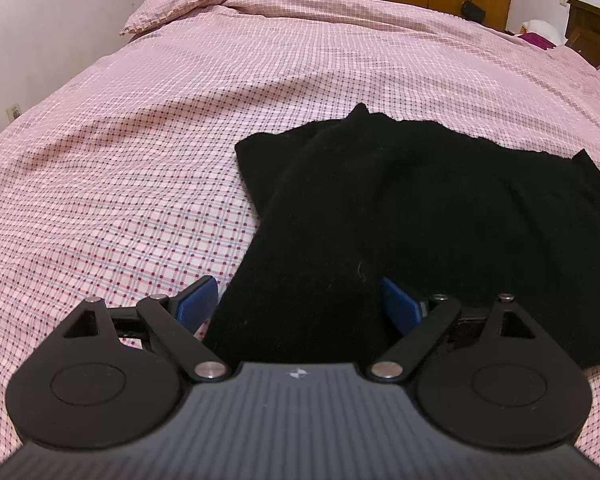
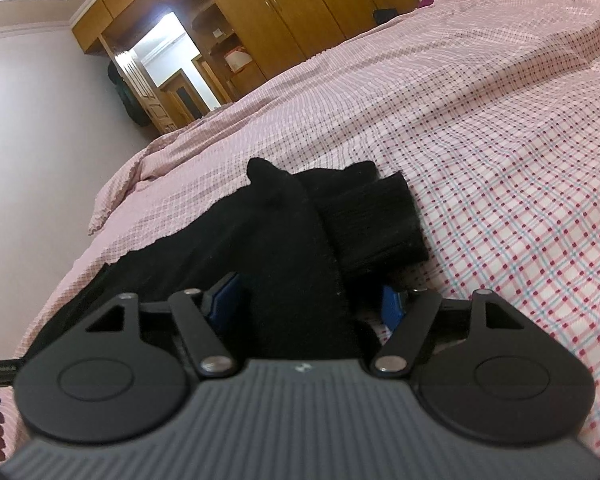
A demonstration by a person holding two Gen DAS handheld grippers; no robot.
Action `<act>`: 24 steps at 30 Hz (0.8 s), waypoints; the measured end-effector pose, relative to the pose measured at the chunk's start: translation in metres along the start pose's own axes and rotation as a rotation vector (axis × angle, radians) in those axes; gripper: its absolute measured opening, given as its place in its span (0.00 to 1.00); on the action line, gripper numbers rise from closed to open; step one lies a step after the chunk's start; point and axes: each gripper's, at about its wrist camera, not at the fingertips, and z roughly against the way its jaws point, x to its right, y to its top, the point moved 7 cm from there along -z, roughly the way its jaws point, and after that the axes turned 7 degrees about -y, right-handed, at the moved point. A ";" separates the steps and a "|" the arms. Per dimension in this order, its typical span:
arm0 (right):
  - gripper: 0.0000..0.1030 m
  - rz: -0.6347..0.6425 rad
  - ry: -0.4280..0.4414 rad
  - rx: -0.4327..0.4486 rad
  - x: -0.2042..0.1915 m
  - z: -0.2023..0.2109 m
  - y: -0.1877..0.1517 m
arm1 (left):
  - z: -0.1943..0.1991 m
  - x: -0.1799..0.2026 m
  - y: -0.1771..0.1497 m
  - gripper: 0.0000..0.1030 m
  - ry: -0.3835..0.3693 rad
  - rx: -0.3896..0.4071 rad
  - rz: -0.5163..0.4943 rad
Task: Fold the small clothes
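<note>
Cloth fills the space between both pairs of fingers: a black garment (image 1: 420,208) lies spread on the bed (image 1: 120,184), over its pink checked cover, and a part of it runs back into each gripper. The left gripper (image 1: 300,300) has its blue pads wide apart with a thick band of the fabric lying between them; the pads do not look pressed against it, so it reads as spread around the cloth, not pinching. The right gripper (image 2: 306,300) is also spread, with a ridge of the same black fabric rising between its pads and a ribbed cuff or hem (image 2: 376,224) lying just beyond, toward the right.

Risk here lies mostly in the grasp. If either gripper closes on a bunched ridge and not a single edge, the fold will likely carry extra layers and come out lumpy. The knit looks soft and limp, so a shallow bite could slip out on lifting. Uneven lifting between the two sides would probably skew the fold, and dragging could rumple the loose cover beneath.
</note>
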 end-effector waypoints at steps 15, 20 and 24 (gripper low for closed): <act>0.24 -0.123 0.060 -0.034 0.001 -0.005 0.003 | 0.011 0.002 -0.003 0.89 0.003 -0.014 -0.006; 0.24 -0.222 0.070 -0.045 0.004 -0.005 0.008 | 0.025 -0.001 -0.003 0.89 0.002 -0.004 -0.012; 0.20 -0.270 0.099 -0.030 -0.002 0.002 0.016 | 0.035 -0.008 -0.002 0.89 0.001 0.006 -0.003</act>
